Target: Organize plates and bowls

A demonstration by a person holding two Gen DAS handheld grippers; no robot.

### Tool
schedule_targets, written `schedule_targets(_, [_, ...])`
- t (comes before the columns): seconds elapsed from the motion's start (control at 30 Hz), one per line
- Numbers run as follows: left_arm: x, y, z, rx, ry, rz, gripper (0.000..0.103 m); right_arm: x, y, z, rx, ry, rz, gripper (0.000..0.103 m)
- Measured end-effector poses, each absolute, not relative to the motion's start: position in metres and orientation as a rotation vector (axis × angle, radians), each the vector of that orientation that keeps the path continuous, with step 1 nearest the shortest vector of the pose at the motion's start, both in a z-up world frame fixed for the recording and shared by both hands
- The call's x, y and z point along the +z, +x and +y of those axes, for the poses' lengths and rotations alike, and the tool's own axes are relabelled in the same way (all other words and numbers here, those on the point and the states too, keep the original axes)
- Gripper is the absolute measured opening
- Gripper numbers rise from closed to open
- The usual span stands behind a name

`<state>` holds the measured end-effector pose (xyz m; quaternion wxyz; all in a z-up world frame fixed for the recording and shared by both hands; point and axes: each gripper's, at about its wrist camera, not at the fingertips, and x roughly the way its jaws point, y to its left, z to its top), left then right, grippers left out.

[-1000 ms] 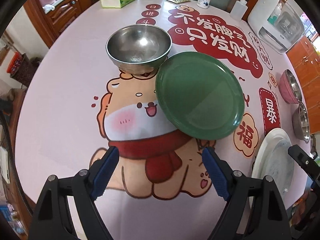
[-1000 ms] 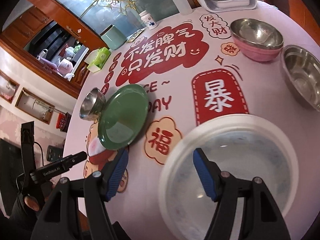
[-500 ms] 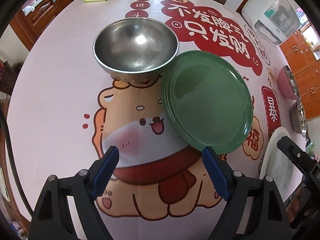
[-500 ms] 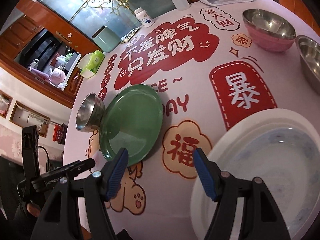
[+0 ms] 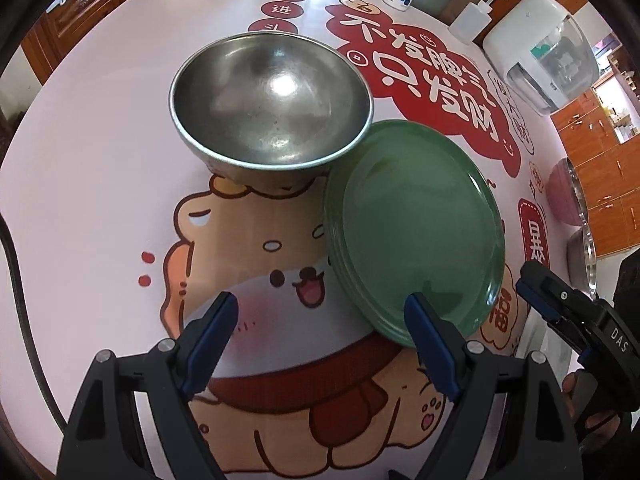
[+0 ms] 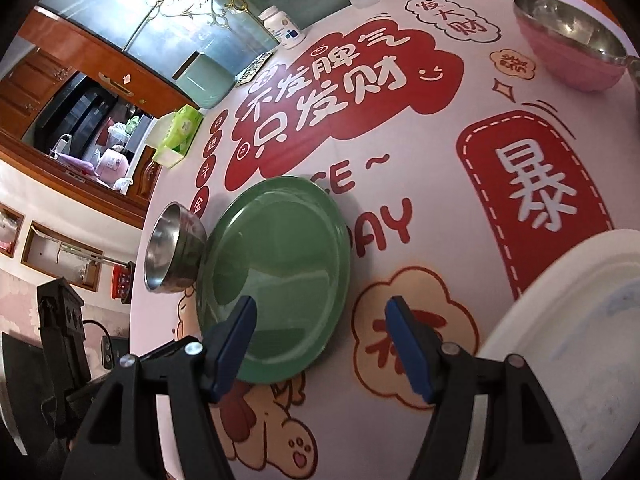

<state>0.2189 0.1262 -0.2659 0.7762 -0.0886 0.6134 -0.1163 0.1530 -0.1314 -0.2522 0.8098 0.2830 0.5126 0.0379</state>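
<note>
Fingers on both grippers spread wide, holding nothing: left gripper (image 5: 320,340) sits before the steel bowl (image 5: 272,108), right gripper (image 6: 320,340) has the near rim of the green plate (image 6: 276,276) between its tips, probably lining up a rim pinch; plate lies flat, face up, round so no long axis, bowl rim overhanging its edge on the surface (image 5: 100,160)

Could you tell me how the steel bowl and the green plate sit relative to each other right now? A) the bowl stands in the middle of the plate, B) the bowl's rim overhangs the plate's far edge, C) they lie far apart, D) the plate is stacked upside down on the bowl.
B: in the left wrist view the steel bowl stands on the tablecloth beside the green plate, its rim reaching over the plate's far edge.
</note>
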Motion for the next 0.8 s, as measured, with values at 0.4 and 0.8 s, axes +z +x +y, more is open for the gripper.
schedule_targets(0.4, [-0.275, 0.234, 0.123, -0.225, -0.172, 1.292, 0.082, -0.262, 0.162, -0.131, 0.078, 0.620, 1.104, 0.047])
schedule_targets(0.8, [-0.277, 0.238, 0.120, -0.223, -0.173, 1.261, 0.054, -0.270, 0.168, -0.132, 0.069, 0.624, 1.119, 0.033])
